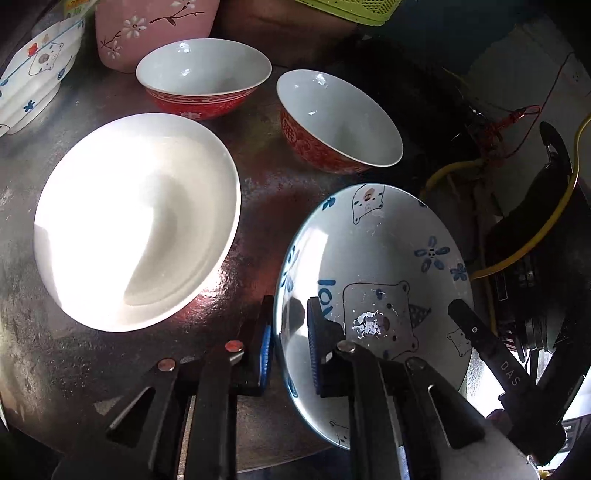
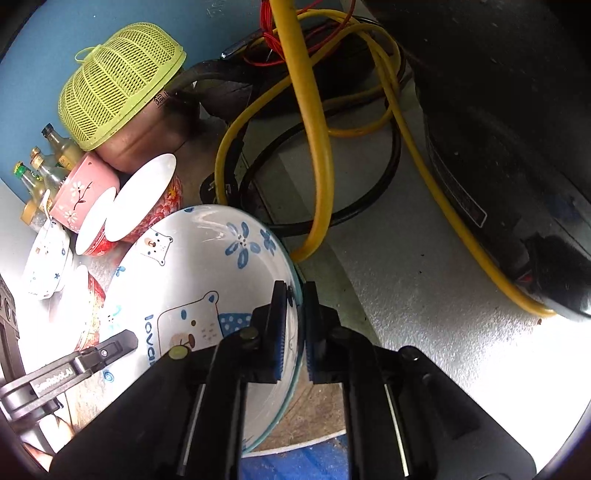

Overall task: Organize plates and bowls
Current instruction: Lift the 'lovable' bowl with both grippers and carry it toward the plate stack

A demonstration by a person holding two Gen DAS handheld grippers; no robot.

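A shallow plate with blue bears and flowers (image 1: 388, 251) lies at the near right of the dark round table (image 1: 258, 177). My left gripper (image 1: 290, 301) is shut on its left rim, one pad outside and one inside. From the right wrist view, the same plate (image 2: 192, 258) has my right gripper (image 2: 294, 286) shut on its right rim. One finger (image 1: 476, 332) of the right gripper shows over the plate's far side in the left wrist view. A finger (image 2: 114, 345) of the left gripper shows at the lower left of the right wrist view.
A large white bowl (image 1: 136, 221) sits to the plate's left. Behind stand two red bowls (image 1: 203, 77) (image 1: 340, 122), a bear-print bowl (image 1: 33, 74) and a pink flowered cup (image 1: 147, 29). Right of the table lie a green basket (image 2: 118, 81), yellow hose (image 2: 317, 155) and black appliance (image 2: 498, 147).
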